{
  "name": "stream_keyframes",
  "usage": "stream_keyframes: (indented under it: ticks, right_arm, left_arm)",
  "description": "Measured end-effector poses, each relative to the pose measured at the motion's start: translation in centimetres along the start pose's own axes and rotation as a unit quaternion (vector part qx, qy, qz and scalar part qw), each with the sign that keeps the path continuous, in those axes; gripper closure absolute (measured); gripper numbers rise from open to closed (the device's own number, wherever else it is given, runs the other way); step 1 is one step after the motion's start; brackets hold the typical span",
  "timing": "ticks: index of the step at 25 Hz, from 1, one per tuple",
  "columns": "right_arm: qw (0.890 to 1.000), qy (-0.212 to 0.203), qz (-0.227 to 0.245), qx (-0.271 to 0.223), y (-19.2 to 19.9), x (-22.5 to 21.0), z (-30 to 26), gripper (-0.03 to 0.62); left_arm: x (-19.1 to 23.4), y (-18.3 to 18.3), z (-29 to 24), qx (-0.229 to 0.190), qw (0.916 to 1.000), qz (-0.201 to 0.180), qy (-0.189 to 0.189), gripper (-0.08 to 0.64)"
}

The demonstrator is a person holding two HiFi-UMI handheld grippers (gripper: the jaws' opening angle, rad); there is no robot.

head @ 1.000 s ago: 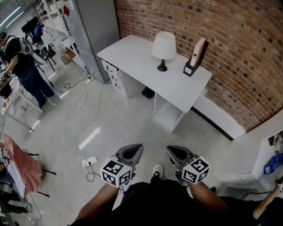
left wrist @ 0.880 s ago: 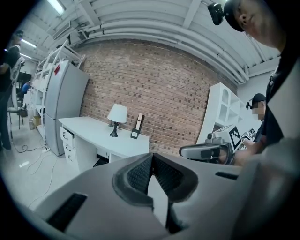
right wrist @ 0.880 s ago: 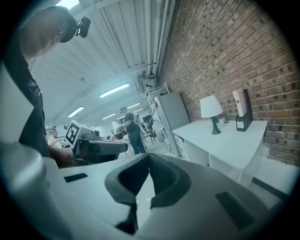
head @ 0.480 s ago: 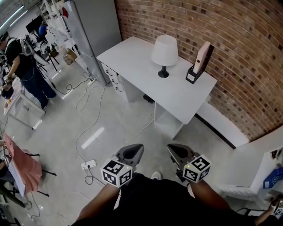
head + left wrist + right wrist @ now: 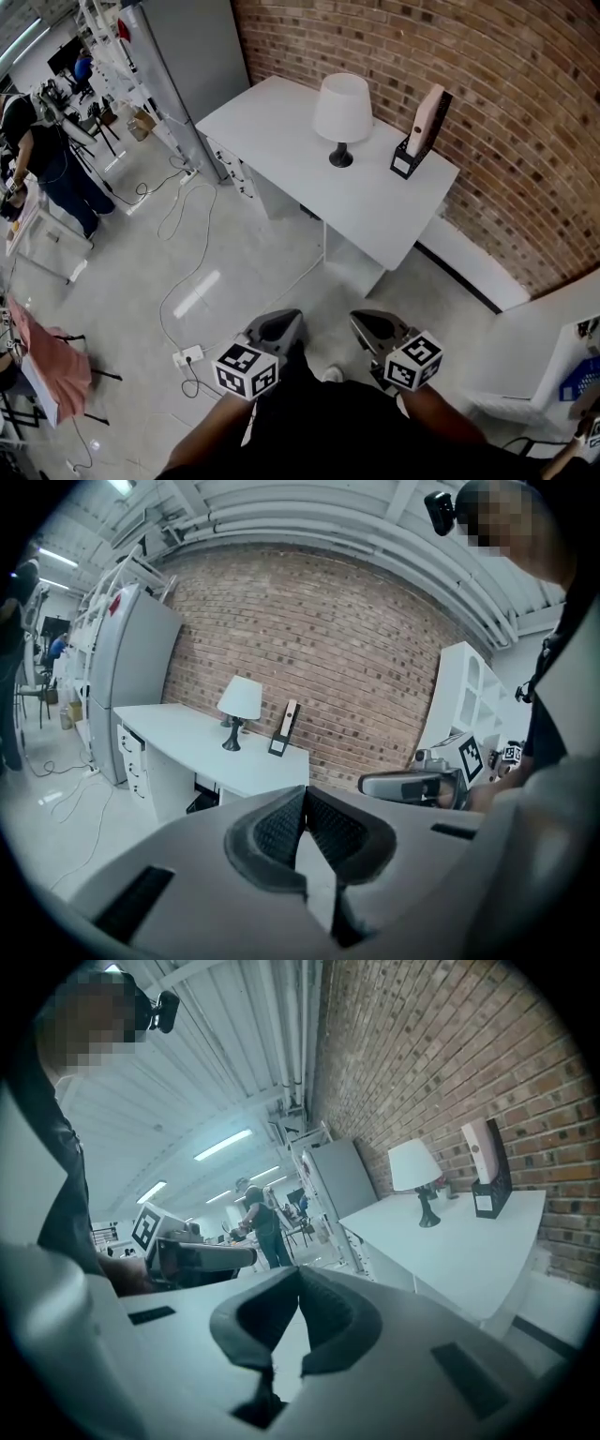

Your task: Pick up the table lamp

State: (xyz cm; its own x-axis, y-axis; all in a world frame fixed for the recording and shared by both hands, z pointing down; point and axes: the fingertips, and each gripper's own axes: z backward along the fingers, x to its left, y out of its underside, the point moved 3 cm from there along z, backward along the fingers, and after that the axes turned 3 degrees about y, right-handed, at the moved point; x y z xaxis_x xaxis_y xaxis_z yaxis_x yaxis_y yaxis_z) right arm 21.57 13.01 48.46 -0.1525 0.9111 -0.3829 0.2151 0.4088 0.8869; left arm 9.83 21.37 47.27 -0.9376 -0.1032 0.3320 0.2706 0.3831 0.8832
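Observation:
The table lamp (image 5: pixel 341 111) has a white shade and a black stem and foot. It stands upright on the white desk (image 5: pixel 281 122) against the brick wall; it also shows as the lamp (image 5: pixel 239 708) and the lamp (image 5: pixel 417 1176) in the gripper views. My left gripper (image 5: pixel 281 325) and right gripper (image 5: pixel 367 325) are held side by side low in the head view, well short of the desk. Both are shut with nothing between their jaws.
A black holder with a pink flat object (image 5: pixel 419 131) stands right of the lamp. A grey cabinet (image 5: pixel 192 56) sits left of the desk. Cables and a power strip (image 5: pixel 187 357) lie on the floor. A person (image 5: pixel 47 159) stands far left. White shelving (image 5: pixel 562 347) is at right.
The desk and lamp have shifted slightly in the head view as I move toward them. Both grippers stay shut and side by side.

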Motion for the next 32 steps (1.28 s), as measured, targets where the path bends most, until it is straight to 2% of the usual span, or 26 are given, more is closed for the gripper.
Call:
stream_keyframes:
  ticks: [10,15,19,26,32]
  right_arm:
    - [1.0,0.019,0.0,0.001,-1.6,-3.1,-4.1,0.586]
    - [0.999,0.032,-0.004,0.008,-2.5,-5.0,-7.3,0.587]
    - [0.999,0.042,0.007,0.018,-4.5,-6.2,-10.6,0.587]
    - [0.997,0.072,0.013,0.004,-8.9,-7.8,-16.8,0.586]
    - [0.995,0.103,0.007,0.002,-10.4,-8.4,-21.1,0.586]
  left_arm:
    - [4.8,-2.1,-3.3,0.001,0.9998,0.005,0.017,0.557]
    - [8.1,-3.5,-5.1,0.008,0.9995,-0.004,0.03,0.557]
    - [11.7,-6.0,-6.7,0.004,0.999,-0.002,0.044,0.557]
    - [18.3,-10.6,-8.2,0.004,0.9972,-0.02,0.071,0.557]
    - [23.3,-13.3,-9.4,0.002,0.9948,-0.026,0.098,0.557]
